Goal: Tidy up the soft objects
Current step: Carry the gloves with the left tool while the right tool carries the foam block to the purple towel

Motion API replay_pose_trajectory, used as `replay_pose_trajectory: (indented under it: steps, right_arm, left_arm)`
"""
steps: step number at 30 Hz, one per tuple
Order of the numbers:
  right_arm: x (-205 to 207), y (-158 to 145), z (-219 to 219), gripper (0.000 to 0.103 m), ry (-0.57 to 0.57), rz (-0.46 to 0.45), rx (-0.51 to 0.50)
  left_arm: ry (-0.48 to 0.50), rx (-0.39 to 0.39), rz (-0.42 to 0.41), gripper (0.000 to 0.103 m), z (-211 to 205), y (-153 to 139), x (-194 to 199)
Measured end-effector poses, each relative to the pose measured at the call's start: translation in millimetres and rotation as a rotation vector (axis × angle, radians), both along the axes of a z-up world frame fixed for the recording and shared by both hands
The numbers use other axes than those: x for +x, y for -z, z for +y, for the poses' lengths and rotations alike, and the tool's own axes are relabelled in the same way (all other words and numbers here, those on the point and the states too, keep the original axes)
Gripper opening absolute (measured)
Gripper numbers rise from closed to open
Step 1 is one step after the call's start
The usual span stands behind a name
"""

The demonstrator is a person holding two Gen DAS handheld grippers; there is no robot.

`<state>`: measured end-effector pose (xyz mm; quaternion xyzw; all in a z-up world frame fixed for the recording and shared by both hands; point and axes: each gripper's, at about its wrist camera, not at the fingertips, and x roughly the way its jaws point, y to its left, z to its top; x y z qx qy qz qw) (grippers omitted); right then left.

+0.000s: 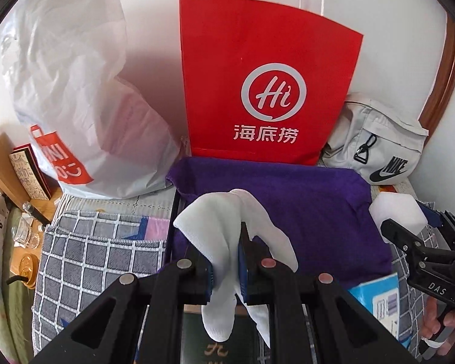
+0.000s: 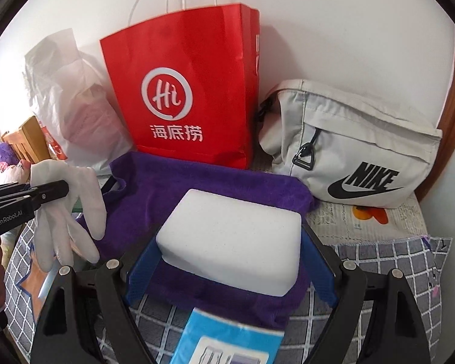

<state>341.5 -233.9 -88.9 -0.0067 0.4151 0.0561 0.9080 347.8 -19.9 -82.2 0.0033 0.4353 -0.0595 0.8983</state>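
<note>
- Far left, we see a white plastic bag (image 1: pixel 85 97) against the wall, a red paper bag (image 1: pixel 264 75) beside it.
- Our left gripper (image 1: pixel 226 268) pinches a white glove (image 1: pixel 236 242) over the purple towel (image 1: pixel 318 200).
- Our right gripper (image 2: pixel 230 261), jaws wide, clasps a white foam block (image 2: pixel 230 239) above that towel.
- Far right sits a grey bag (image 2: pixel 348 151).

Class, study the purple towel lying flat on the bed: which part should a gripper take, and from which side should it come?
Probably the purple towel is best taken at its free left corner, which looks slightly lifted, approached from the left. Its middle lies flat, giving little to pinch, and its right part is behind the white foam block in the right gripper.
</note>
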Motion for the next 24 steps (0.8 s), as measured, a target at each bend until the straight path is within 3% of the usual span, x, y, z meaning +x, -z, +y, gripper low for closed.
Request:
replay_pose_trajectory:
  steps: [6, 13, 24]
  right_arm:
    - [39, 17, -10, 0.086, -0.021, 0.040, 0.057]
    - [75, 44, -11, 0.086, -0.044, 0.086, 0.044]
    - [105, 77, -20, 0.086, -0.043, 0.179, 0.036]
  left_arm:
    - [-0.014, -0.021, 0.028, 0.013, -6, 17, 38]
    - [-0.014, -0.026, 0.055, 0.013, -15, 39, 75]
    - [-0.027, -0.034, 0.118, 0.013, -12, 68, 102]
